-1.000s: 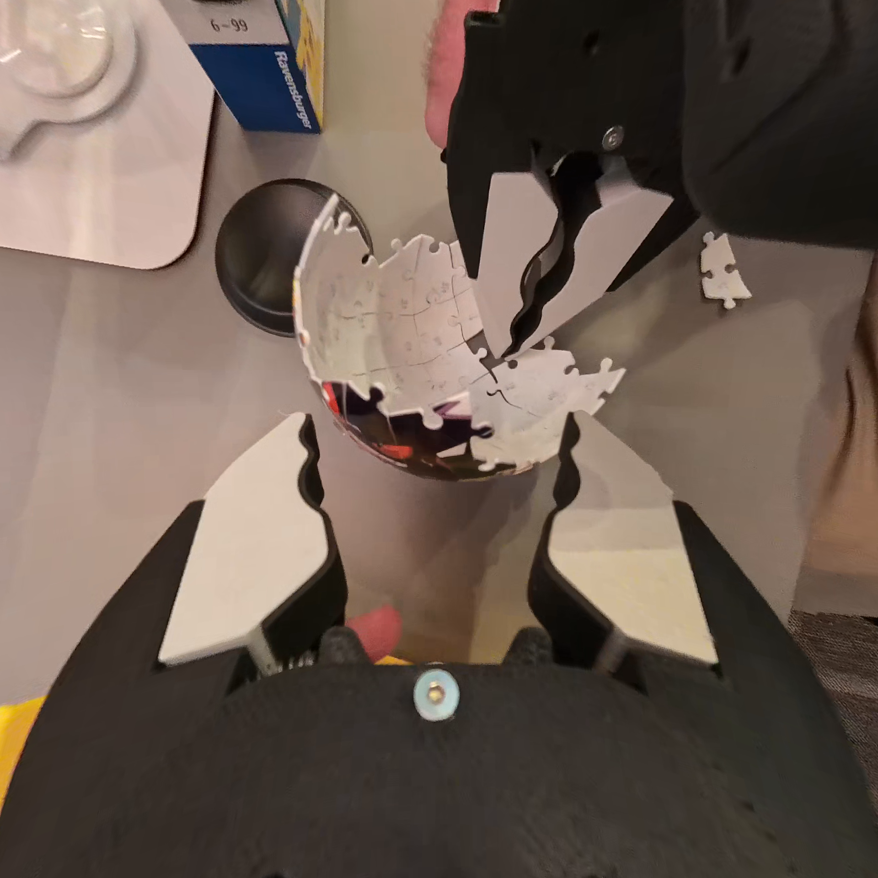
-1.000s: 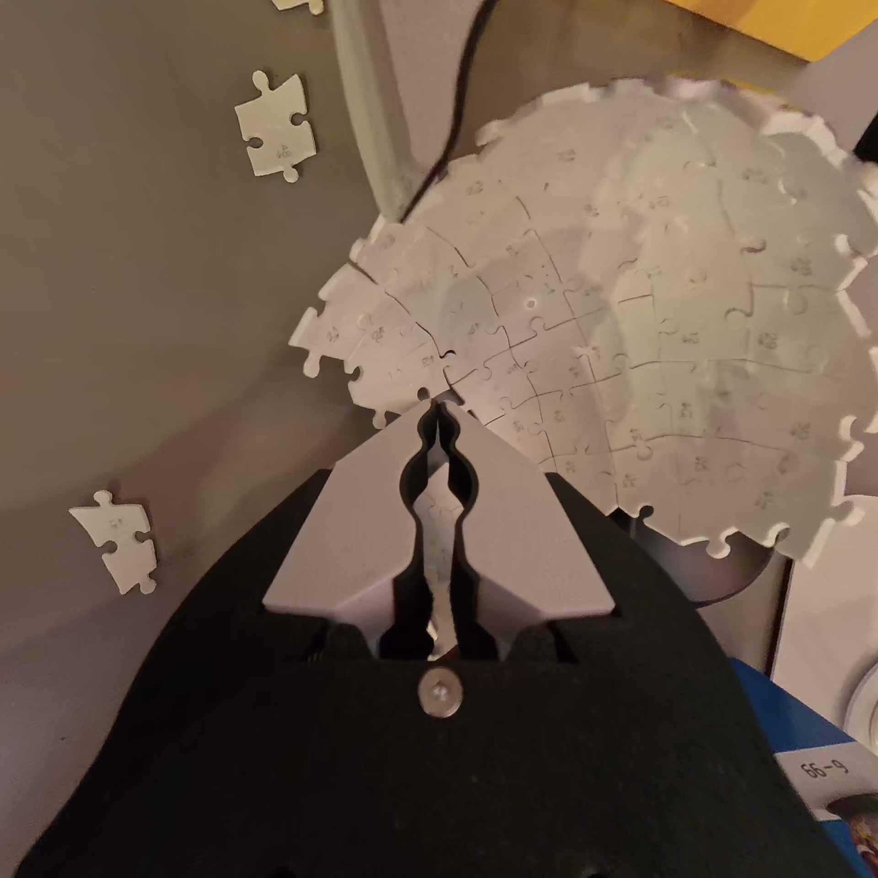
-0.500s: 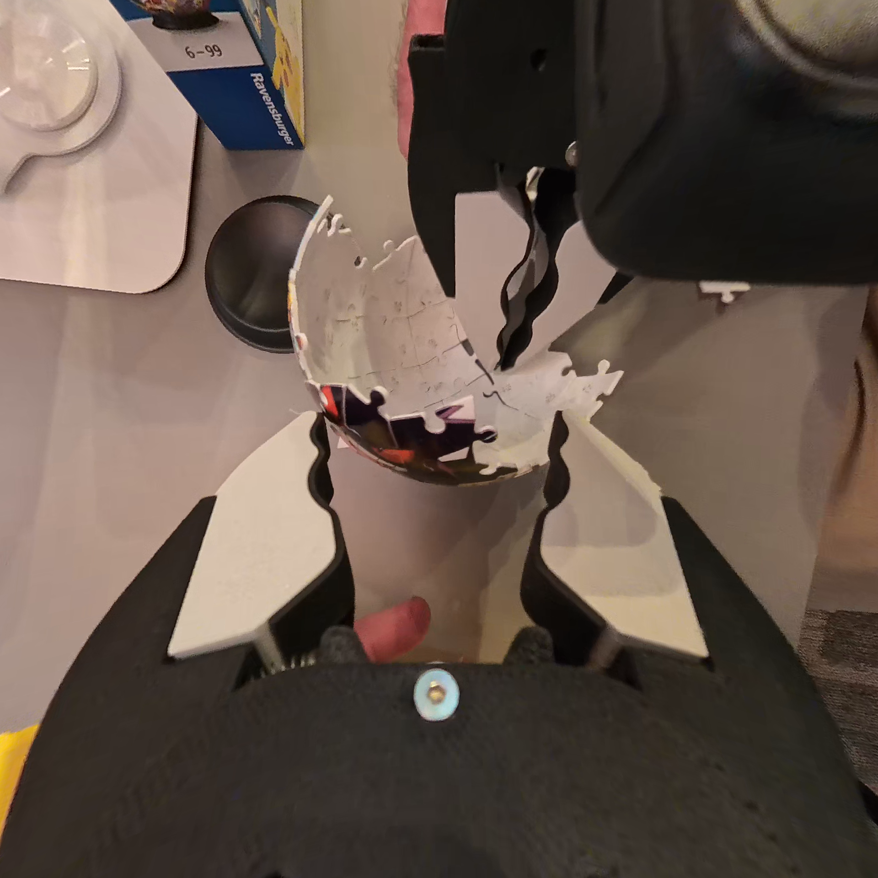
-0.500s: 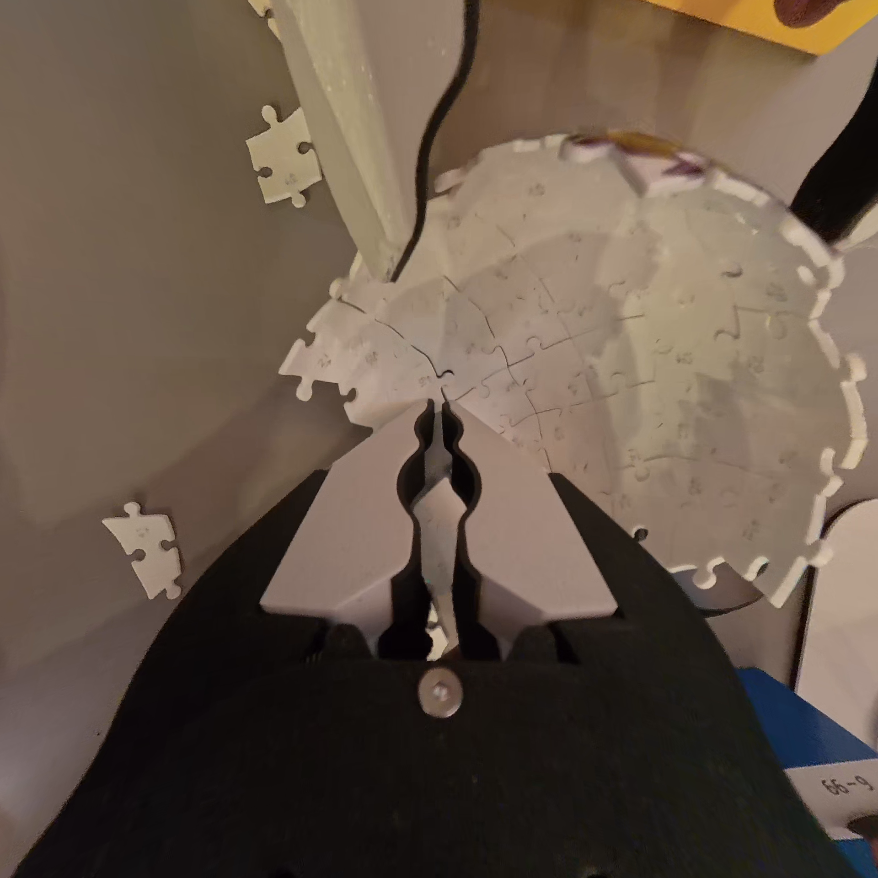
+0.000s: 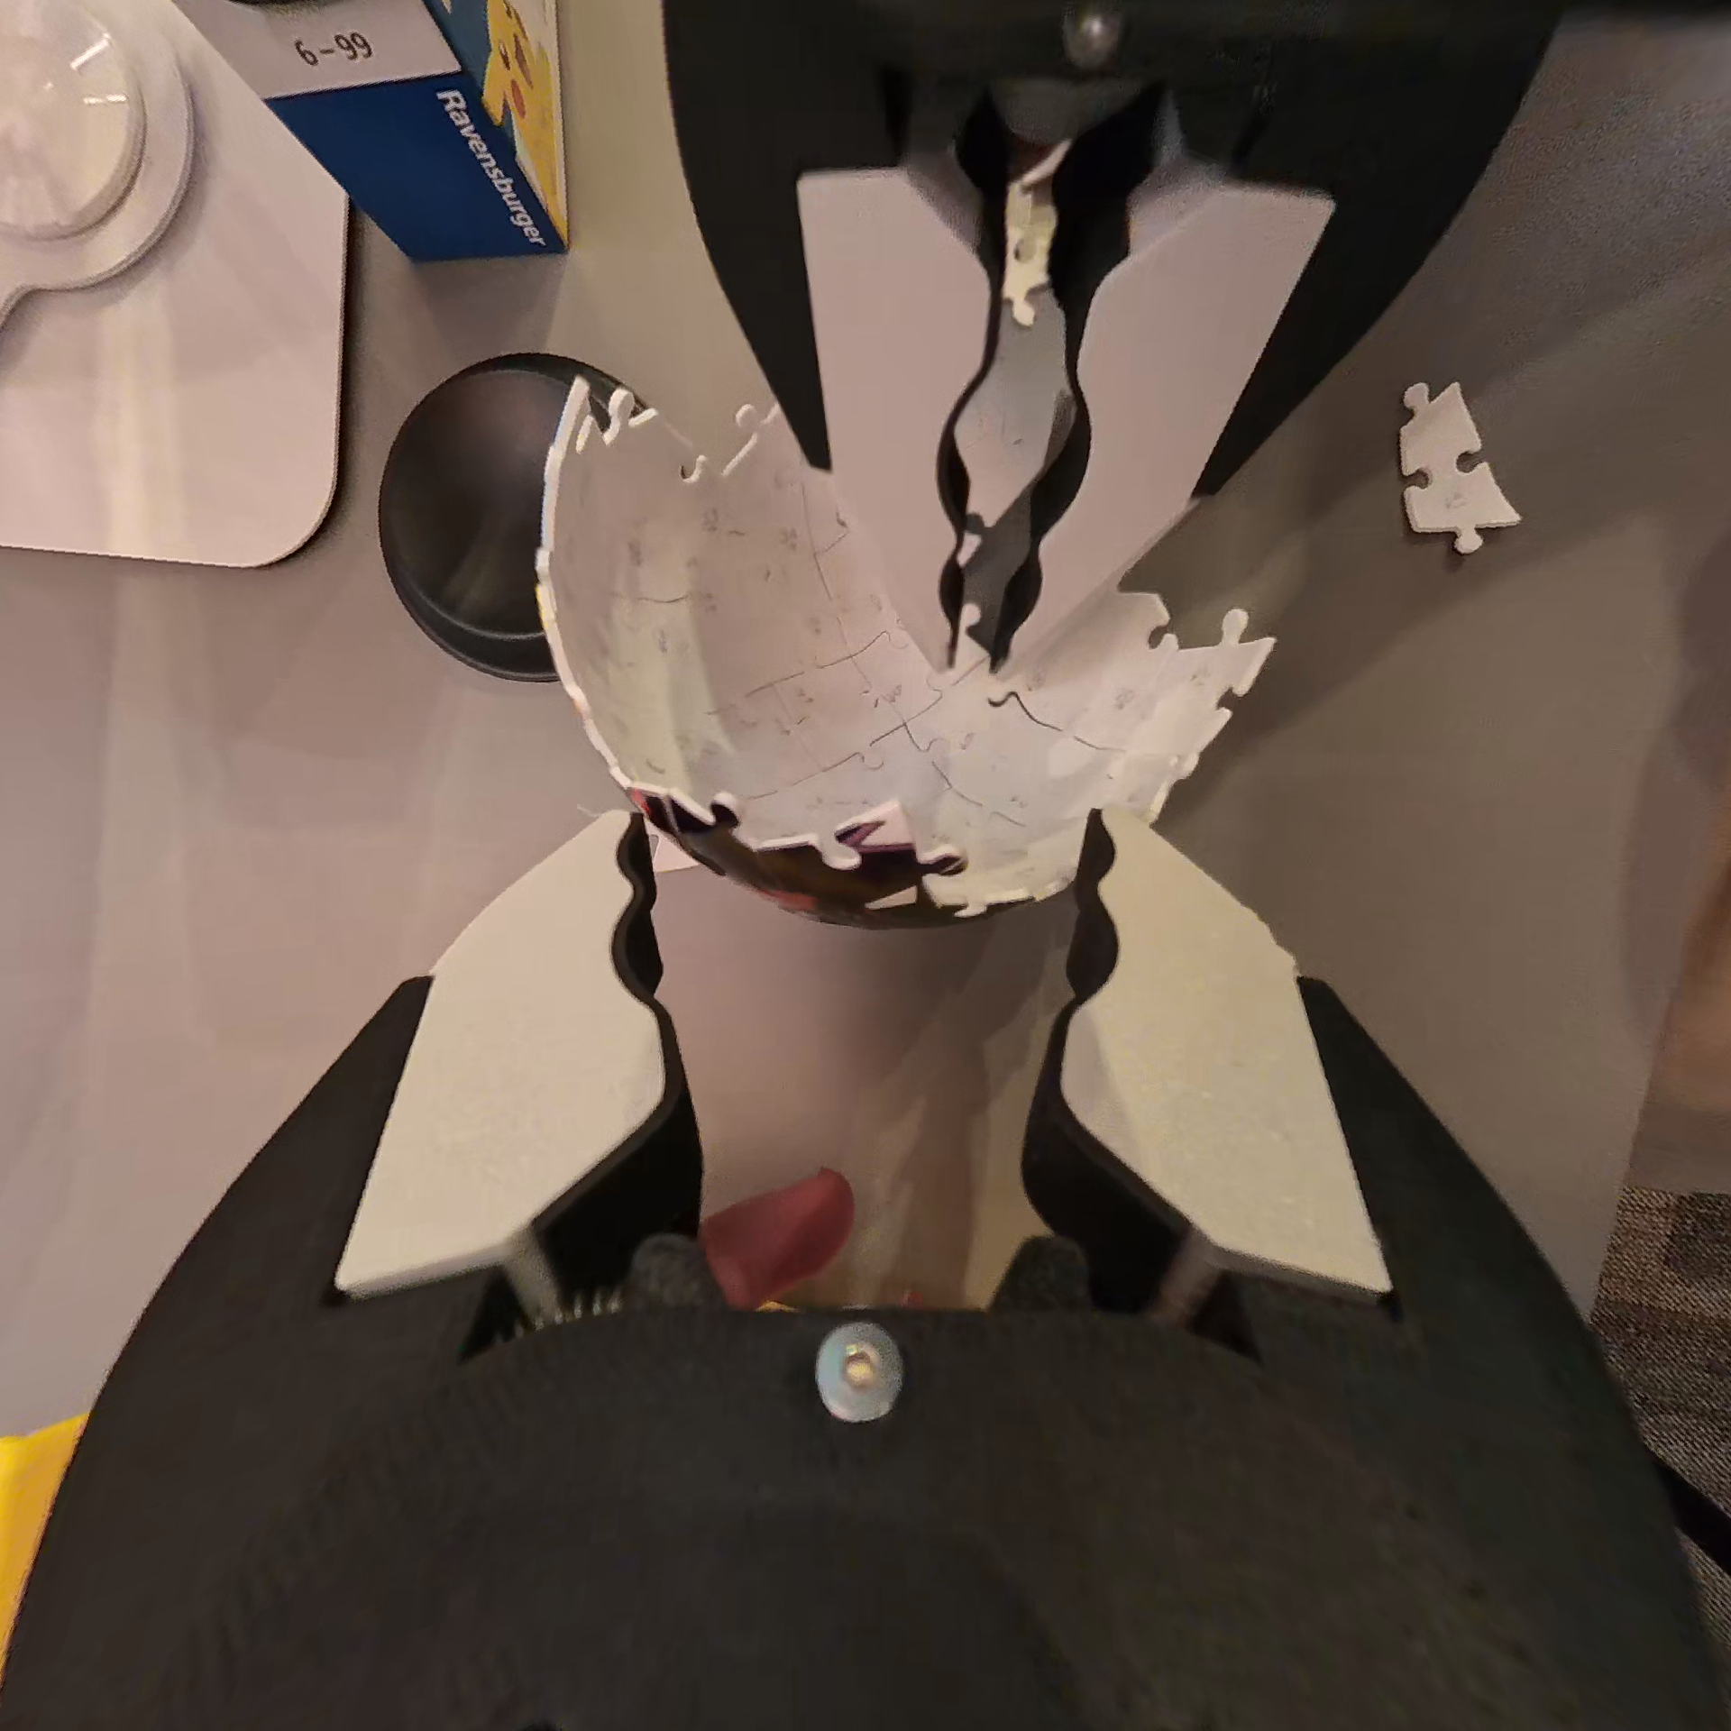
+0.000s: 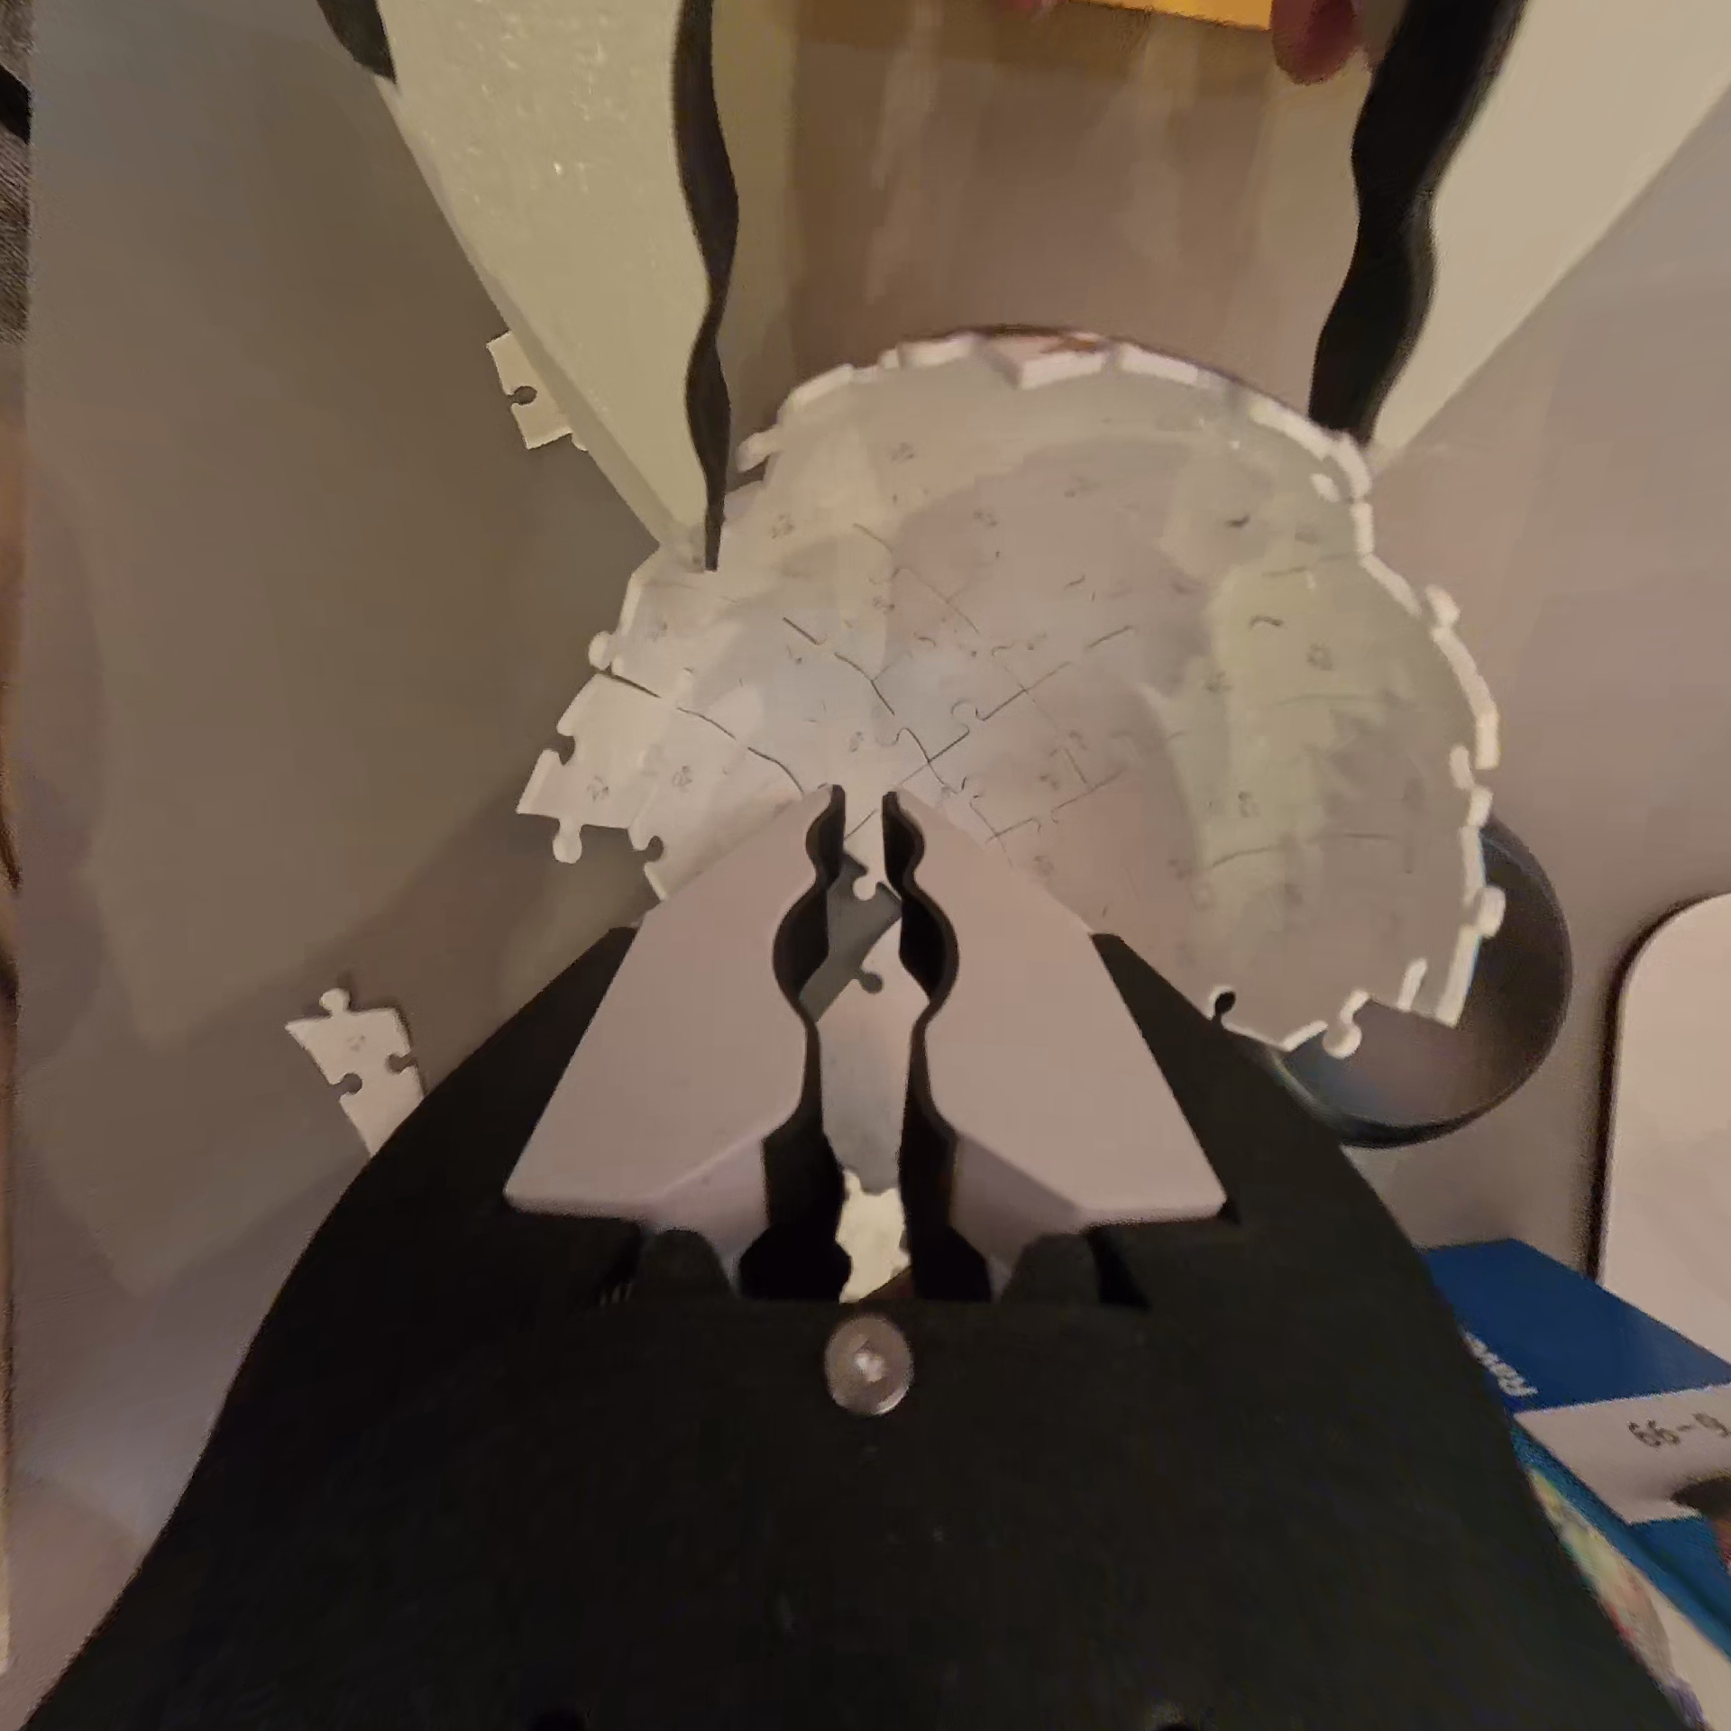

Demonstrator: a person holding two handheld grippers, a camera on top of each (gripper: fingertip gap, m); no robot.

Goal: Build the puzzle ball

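Half-built puzzle ball [image 5: 806,693] opens upward; right gripper [image 6: 860,804], barely parted, touches inside; left gripper [image 5: 866,838] gapes empty.

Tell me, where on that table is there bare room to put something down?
Bare table lies left of the half-built ball, below the white tray. More lies right of the ball, below the loose piece. Around the ball it is crowded: both tongs, black stand, blue box.

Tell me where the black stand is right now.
In the left wrist view, the black stand sits on the table behind-left of the half-built puzzle ball, partly hidden by it, below the blue box.
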